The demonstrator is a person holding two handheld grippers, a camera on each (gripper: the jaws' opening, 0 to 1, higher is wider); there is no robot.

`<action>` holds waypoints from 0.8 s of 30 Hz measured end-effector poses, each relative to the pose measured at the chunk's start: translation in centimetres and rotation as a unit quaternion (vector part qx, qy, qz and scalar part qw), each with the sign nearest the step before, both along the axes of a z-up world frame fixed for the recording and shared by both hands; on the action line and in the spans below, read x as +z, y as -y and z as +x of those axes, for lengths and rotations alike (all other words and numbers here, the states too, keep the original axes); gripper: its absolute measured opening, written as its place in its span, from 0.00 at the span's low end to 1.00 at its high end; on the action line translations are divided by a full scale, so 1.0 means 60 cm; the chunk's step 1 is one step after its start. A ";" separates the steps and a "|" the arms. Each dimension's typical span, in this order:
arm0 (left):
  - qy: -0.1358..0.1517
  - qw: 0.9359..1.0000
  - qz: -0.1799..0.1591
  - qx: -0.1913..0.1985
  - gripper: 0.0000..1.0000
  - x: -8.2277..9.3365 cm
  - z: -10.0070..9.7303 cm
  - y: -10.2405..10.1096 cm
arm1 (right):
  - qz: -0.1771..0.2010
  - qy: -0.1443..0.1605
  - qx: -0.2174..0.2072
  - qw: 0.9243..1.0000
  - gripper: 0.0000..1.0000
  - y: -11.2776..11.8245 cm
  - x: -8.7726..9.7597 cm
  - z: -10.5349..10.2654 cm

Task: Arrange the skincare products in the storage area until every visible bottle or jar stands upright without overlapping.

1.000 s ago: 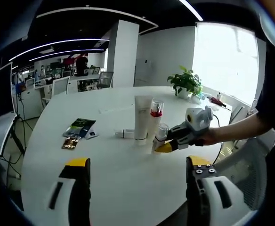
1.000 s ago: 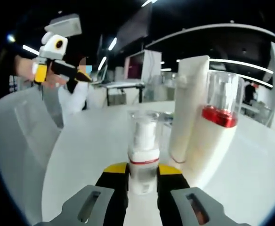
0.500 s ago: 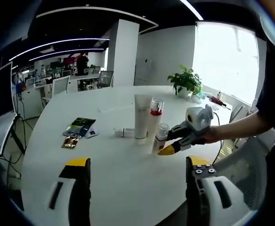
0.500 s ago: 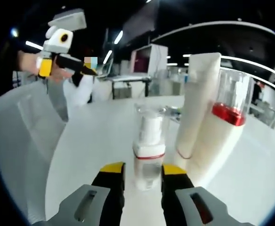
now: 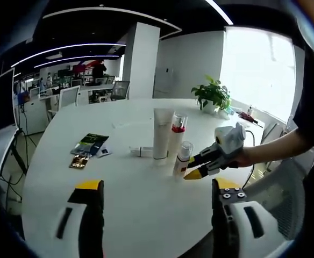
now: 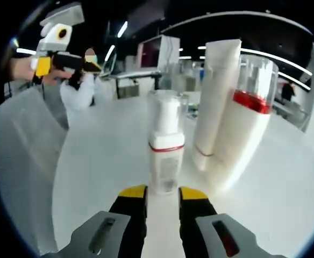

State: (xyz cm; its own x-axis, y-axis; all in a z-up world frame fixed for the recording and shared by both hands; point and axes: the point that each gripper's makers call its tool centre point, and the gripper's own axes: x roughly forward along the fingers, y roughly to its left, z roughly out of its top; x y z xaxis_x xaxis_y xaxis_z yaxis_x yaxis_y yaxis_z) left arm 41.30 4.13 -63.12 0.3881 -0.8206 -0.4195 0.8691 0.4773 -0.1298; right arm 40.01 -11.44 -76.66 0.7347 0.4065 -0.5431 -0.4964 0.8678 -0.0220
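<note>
Daylight poured thru the big window (image 5: 259, 70), blown out to white. Ceiling strip lights (image 5: 65, 51) glowed over a dim office bkgd. My white table (image 5: 130, 204) was bright w/ soft shadows. Right gripper view looked hazy, close bottles (image 6: 166, 145) slightly blurred; edges bent.

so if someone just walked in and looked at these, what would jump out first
Probably the tight cluster of upright skincare products mid-table: a tall white tube, a red-banded bottle beside it, and a small pump bottle in front. The right gripper sits just short of that small bottle, jaws apart and holding nothing. In the left gripper view, another product lies flat behind the cluster.
</note>
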 end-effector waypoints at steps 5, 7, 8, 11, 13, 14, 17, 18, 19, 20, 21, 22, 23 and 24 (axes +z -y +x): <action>-0.001 1.000 -0.002 0.001 0.77 -0.001 0.002 -0.001 | 0.000 -0.010 -0.021 1.000 0.12 0.002 -0.005 0.002; -0.002 1.000 -0.002 0.001 0.76 -0.002 0.002 -0.003 | 0.003 -0.012 -0.026 1.000 0.10 0.002 -0.006 0.005; -0.003 1.000 -0.002 0.002 0.76 -0.003 0.003 -0.004 | 0.000 -0.015 -0.027 1.000 0.10 0.003 -0.007 0.005; -0.005 1.000 -0.003 0.006 0.76 -0.005 0.004 -0.009 | -0.004 -0.020 -0.027 0.999 0.09 0.004 -0.012 0.008; -0.006 1.000 -0.003 0.009 0.75 -0.007 0.005 -0.012 | -0.005 -0.022 -0.029 0.999 0.09 0.006 -0.014 0.012; -0.008 1.000 -0.003 0.010 0.75 -0.008 0.006 -0.014 | -0.005 -0.022 -0.031 0.999 0.09 0.007 -0.014 0.015; -0.009 1.000 -0.003 0.012 0.75 -0.010 0.007 -0.018 | -0.003 -0.024 -0.037 0.999 0.09 0.007 -0.014 0.022; -0.009 1.000 -0.003 0.013 0.75 -0.010 0.008 -0.019 | -0.004 -0.025 -0.040 0.999 0.09 0.007 -0.016 0.025; -0.010 1.000 -0.003 0.015 0.75 -0.011 0.009 -0.021 | -0.006 -0.027 -0.043 0.999 0.09 0.007 -0.017 0.027; -0.010 1.000 -0.003 0.015 0.74 -0.011 0.010 -0.022 | -0.005 -0.030 -0.050 0.998 0.09 0.009 -0.019 0.030; -0.011 1.000 -0.003 0.017 0.74 -0.011 0.011 -0.023 | 0.001 -0.031 -0.059 0.998 0.09 0.009 -0.019 0.032; -0.011 1.000 -0.003 0.017 0.74 -0.011 0.012 -0.024 | 0.001 -0.030 -0.060 0.998 0.09 0.010 -0.020 0.035; -0.012 1.000 -0.003 0.018 0.74 -0.012 0.013 -0.025 | -0.003 -0.030 -0.060 0.998 0.09 0.009 -0.021 0.038; -0.012 1.000 -0.003 0.019 0.74 -0.012 0.014 -0.025 | -0.005 -0.032 -0.062 0.998 0.09 0.008 -0.022 0.039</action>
State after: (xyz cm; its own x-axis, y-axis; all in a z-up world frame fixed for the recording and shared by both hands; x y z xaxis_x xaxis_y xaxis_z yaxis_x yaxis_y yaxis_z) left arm 42.14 5.63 -63.84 0.4084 -0.8084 -0.4240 0.8474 0.5084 -0.1532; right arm 42.36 -11.90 -77.98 0.7427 0.3088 -0.5942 -0.3862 0.9224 -0.0033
